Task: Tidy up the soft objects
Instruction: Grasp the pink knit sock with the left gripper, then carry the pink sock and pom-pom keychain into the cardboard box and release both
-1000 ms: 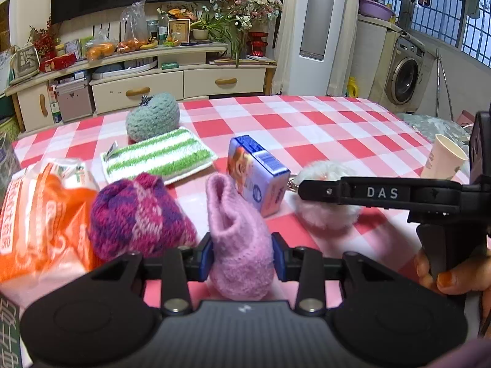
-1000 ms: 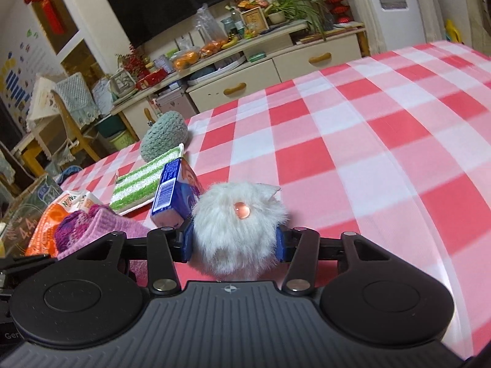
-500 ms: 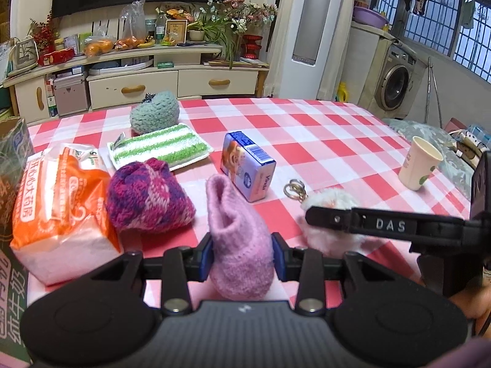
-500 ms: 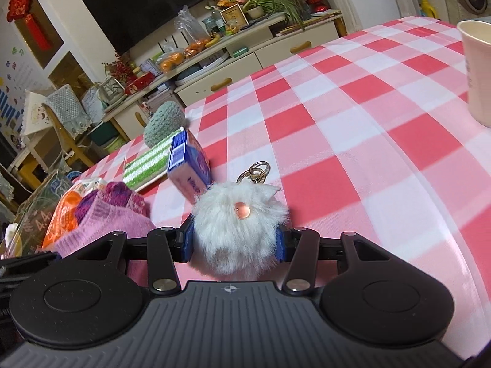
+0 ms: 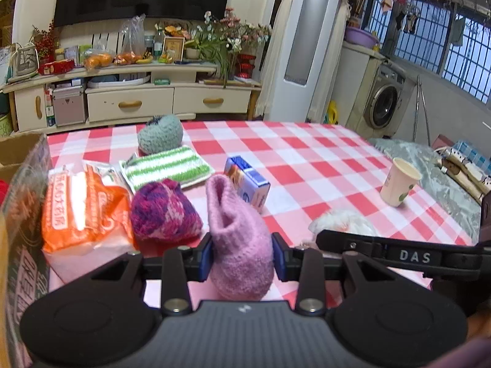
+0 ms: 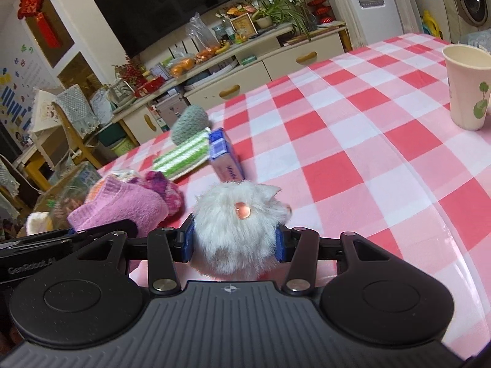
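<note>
My left gripper (image 5: 242, 257) is shut on a light pink knitted sock (image 5: 237, 239), held above the checked table. My right gripper (image 6: 234, 240) is shut on a white fluffy pom-pom (image 6: 236, 227) with an orange bead. In the left wrist view the pom-pom (image 5: 340, 219) shows just right of the sock, behind the right gripper's black finger. In the right wrist view the pink sock (image 6: 122, 207) sits at lower left. On the table lie a purple-magenta knitted hat (image 5: 162, 211), a grey-green crocheted ball (image 5: 159, 133) and a green-and-white striped cloth (image 5: 167, 168).
A blue and white carton (image 5: 248, 184) lies behind the sock. An orange plastic bag (image 5: 83, 208) lies at the left beside a cardboard box (image 5: 18, 214). A paper cup (image 5: 399, 181) stands at the right near the table edge. Cabinets line the back wall.
Both grippers have pulled back toward the near side and lifted a little, each carrying its object. The carton and hat now look farther away, and the cup has come into the right wrist view.
</note>
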A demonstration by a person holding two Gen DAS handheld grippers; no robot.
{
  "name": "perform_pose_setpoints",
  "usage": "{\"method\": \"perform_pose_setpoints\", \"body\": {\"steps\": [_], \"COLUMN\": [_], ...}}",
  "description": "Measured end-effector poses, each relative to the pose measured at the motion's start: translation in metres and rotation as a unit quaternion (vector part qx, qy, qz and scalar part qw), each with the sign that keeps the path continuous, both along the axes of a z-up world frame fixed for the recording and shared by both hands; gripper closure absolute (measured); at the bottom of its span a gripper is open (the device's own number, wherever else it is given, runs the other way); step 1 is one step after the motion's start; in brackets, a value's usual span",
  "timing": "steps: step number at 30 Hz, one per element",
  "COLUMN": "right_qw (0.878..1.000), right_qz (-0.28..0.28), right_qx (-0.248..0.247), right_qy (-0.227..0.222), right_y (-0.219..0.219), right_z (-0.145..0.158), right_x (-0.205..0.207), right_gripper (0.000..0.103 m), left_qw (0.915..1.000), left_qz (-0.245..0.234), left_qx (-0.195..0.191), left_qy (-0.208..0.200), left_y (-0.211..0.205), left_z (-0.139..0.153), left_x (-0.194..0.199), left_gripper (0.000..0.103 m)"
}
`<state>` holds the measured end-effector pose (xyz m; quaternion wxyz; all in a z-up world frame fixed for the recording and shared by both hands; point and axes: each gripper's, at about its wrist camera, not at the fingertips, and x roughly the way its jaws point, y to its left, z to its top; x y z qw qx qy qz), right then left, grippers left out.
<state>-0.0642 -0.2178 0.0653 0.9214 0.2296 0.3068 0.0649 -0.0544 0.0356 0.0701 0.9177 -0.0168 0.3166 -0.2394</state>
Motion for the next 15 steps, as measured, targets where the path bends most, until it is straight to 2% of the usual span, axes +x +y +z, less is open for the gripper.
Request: {"method": "perform_pose_setpoints", "body": {"steps": [15], "right_qw": [0.999], "right_qz": [0.008], "right_qx": [0.027], "right_qy": [-0.026], "right_y": [0.021], "right_z": [0.034], "right_x": [0.003], "right_gripper": [0.044], "left_qw": [0.9981], "left_qz": [0.019], "left_qx": [-0.044], "left_qy": [-0.038], "left_y": [0.039], "left_z": [0.031], "left_x": [-0.007], "left_gripper": [0.066]}}
